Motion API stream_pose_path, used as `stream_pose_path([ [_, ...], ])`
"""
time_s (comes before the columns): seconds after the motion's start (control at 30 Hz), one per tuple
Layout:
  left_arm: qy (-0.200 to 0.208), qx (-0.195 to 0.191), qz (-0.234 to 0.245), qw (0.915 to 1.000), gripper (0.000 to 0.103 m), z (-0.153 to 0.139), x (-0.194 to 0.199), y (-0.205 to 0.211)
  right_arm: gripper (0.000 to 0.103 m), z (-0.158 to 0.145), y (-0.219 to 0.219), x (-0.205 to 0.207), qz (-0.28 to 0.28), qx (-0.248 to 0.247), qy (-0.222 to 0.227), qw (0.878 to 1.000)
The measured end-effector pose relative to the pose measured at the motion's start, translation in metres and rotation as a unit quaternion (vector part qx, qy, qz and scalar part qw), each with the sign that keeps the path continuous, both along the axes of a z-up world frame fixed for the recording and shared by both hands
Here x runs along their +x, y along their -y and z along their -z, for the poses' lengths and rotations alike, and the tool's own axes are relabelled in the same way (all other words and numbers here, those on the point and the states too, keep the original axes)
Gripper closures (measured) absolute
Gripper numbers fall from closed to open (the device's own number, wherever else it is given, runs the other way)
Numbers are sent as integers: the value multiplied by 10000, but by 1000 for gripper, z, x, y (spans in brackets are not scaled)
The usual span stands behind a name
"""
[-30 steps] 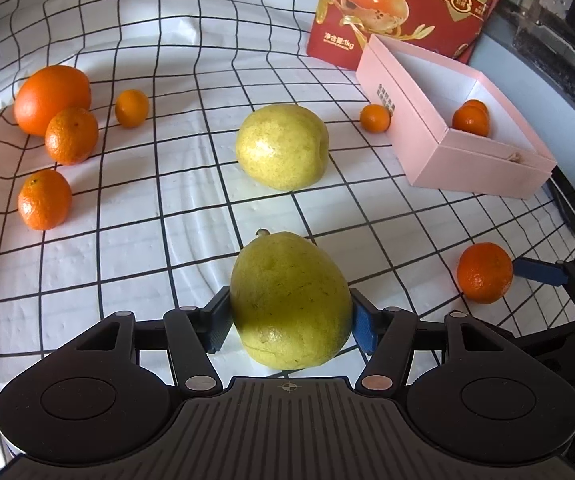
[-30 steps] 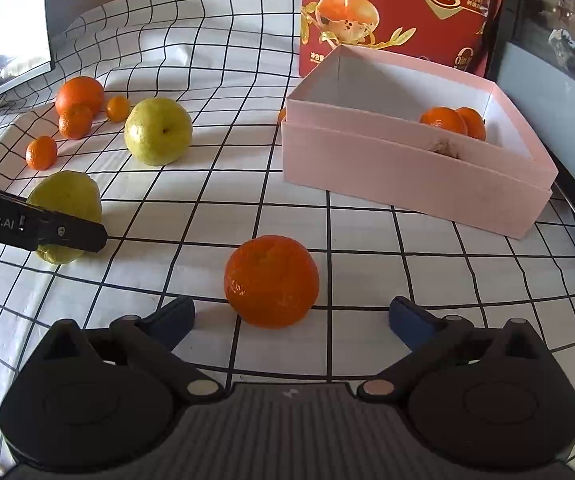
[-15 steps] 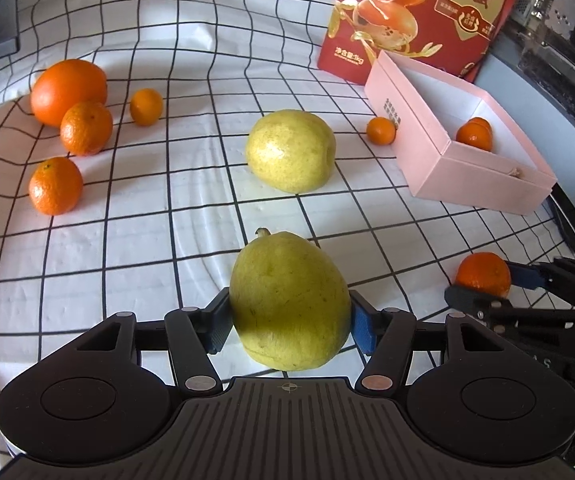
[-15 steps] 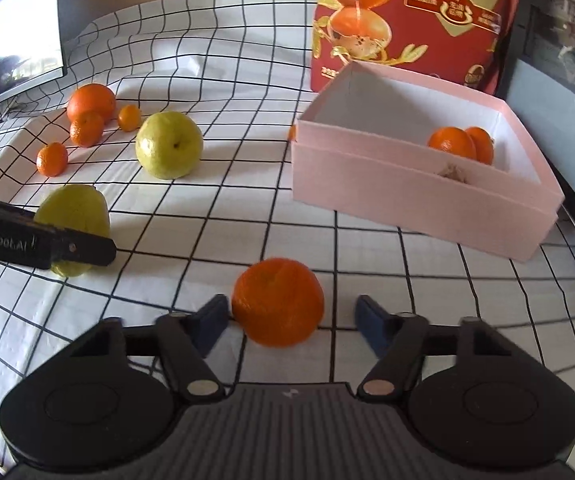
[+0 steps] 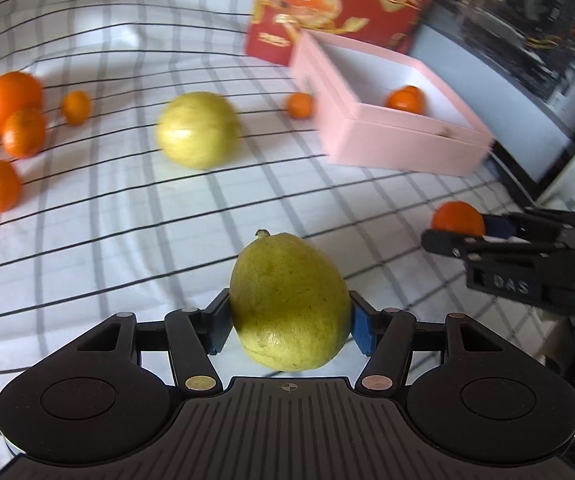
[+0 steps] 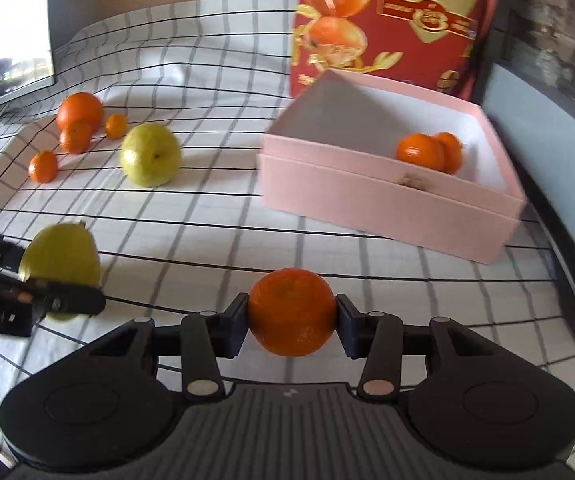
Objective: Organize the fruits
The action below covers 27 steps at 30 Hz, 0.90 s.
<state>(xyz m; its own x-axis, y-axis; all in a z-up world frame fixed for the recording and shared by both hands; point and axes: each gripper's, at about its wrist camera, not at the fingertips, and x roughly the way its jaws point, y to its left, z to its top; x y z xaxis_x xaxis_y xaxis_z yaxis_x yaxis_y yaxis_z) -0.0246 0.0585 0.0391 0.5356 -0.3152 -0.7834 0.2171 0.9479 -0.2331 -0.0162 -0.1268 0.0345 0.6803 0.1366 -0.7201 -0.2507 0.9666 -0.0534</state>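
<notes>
My left tool (image 5: 289,322) grips a pear (image 5: 289,300) and my right tool (image 6: 290,320) clamps a mandarin (image 6: 290,312). Carrying step, I judge: next I must bring the mandarin over the pink box (image 6: 367,196) near the desk's far right corner.

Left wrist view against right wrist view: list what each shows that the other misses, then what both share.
Left wrist only: the small orange beside the pink box, and the left hand-held gripper clamping the pear.

Right wrist only: a second orange inside the box, and the right hand-held gripper clamping an orange.

Both: the round pear, the red carton, the checked cloth.
</notes>
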Motion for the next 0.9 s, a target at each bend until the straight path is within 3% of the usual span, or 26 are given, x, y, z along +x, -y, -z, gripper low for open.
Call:
stream_pose_path([
  [0.2, 263, -188, 448, 9985, 39, -27, 26, 37, 58, -13, 34, 0, 413, 47, 186, 9990],
  [0.37, 898, -232, 751, 9929, 38, -75, 78, 70, 58, -49, 53, 17, 485, 53, 659, 9966],
  [0.53, 1224, -301, 742, 9892, 38, -116, 142, 94, 58, -88, 64, 46, 390, -25, 1140, 9927],
  [0.8, 892, -405, 386, 9944, 38, -119, 219, 114, 58, -99, 76, 107, 337, 11, 990, 9945],
  [0.9, 692, -64, 468, 9965, 38, -102, 239, 128, 58, -89, 75, 126, 305, 12, 785, 9964],
])
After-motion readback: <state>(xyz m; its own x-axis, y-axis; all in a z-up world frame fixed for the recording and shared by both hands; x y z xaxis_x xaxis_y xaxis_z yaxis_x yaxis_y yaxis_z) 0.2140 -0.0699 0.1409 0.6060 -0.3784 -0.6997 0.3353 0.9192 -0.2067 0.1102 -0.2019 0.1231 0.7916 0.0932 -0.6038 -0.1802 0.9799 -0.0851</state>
